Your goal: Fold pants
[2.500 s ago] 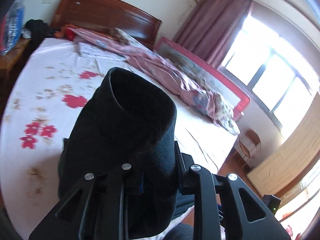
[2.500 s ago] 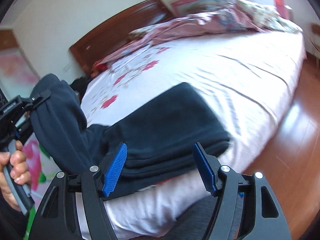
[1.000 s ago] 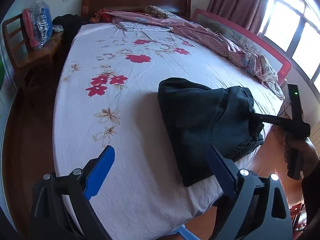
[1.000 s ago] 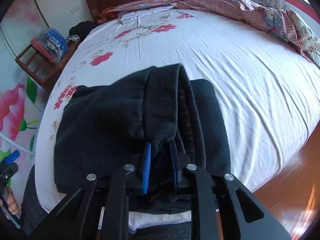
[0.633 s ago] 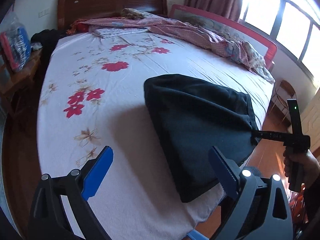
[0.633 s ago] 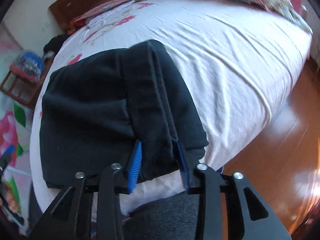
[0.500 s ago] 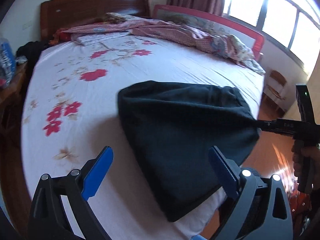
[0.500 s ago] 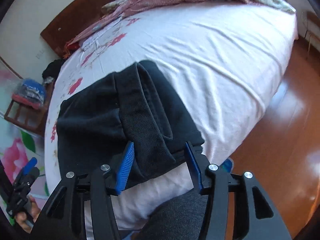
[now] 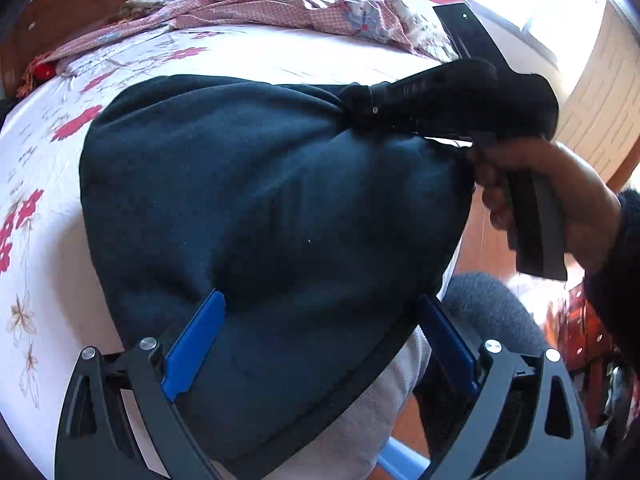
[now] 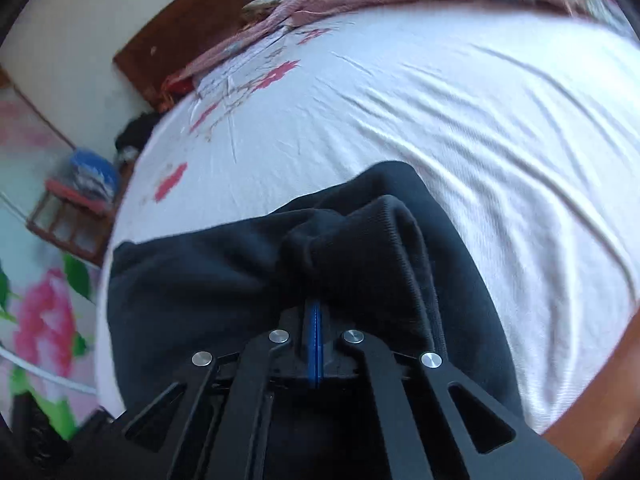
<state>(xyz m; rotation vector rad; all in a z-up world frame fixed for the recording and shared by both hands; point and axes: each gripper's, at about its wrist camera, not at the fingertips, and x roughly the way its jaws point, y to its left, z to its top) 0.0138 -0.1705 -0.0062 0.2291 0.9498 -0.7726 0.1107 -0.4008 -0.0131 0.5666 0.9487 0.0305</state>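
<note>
— Where are the pants (image 9: 256,200) right now?

— A dark, bunched bundle on the near edge of the bed (image 9: 280,56), running across from left to right, with one end gathered up at the right.

— Who has that end?

— The right tool (image 10: 315,312). Its blue pads are pressed together on a thick fold of the fabric, which lies directly ahead of it.

— And the left tool (image 9: 320,344)?

— Its fingers stand wide apart, straddling the near hem without pinching it. The cloth sits straight in front, between the pads.

— So which is nearer for the next fold?

— I'd judge the left; it only needs to close on that near edge.
</note>
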